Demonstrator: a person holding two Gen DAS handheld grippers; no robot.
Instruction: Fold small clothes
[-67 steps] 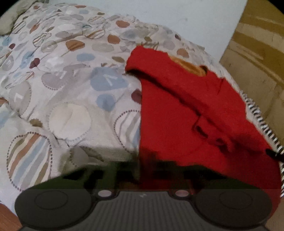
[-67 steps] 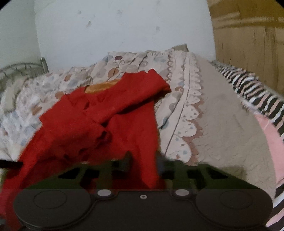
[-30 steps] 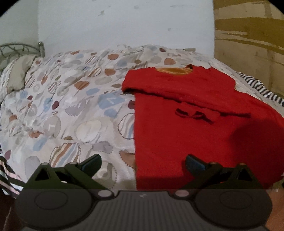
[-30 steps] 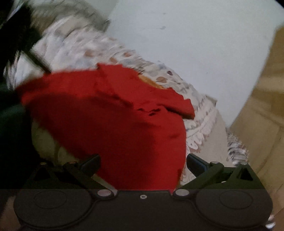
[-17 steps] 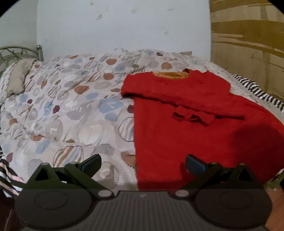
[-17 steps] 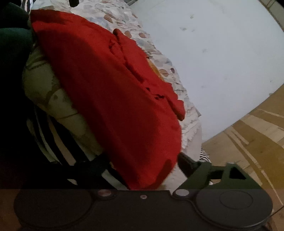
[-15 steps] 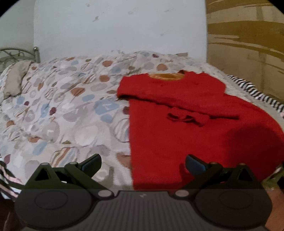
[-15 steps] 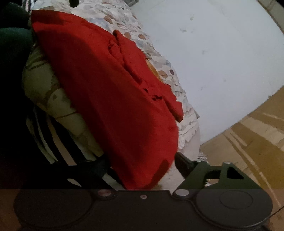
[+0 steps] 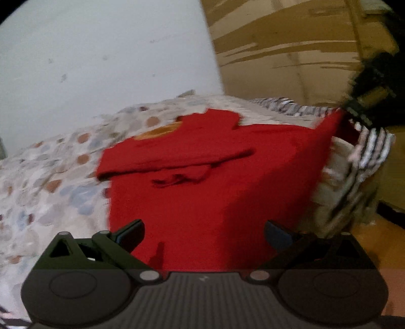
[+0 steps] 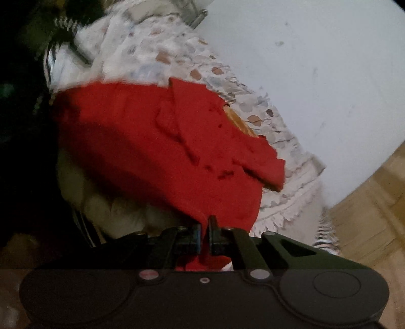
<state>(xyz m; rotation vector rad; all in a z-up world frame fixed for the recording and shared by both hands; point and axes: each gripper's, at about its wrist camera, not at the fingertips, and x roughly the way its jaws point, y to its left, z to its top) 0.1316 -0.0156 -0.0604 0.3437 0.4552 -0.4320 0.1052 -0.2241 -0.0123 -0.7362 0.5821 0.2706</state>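
Observation:
A red sweater [image 9: 202,177] with an orange collar lining [image 9: 159,131] lies flat on the bed, sleeves folded across its chest. My left gripper [image 9: 205,234] is open at the near hem, which lies between its fingers with neither pad touching it. My right gripper [image 10: 205,227] has its jaws closing tight onto the sweater [image 10: 152,131], with the hem corner pinched between the pads. In the left wrist view the right gripper [image 9: 346,112] is at the far right, lifting that corner off the bed edge.
A quilt with a round pattern [image 9: 50,177] covers the bed. A striped blanket [image 9: 367,146] hangs over the right edge. Behind are a white wall [image 9: 101,50] and wooden panelling [image 9: 291,50]. Orange floor [image 9: 384,240] shows lower right, and a metal bed frame [image 10: 195,15] stands at the head.
My right gripper has gone from wide open to shut on the hem corner and has risen with it. My left gripper has swung right and rolled, still open.

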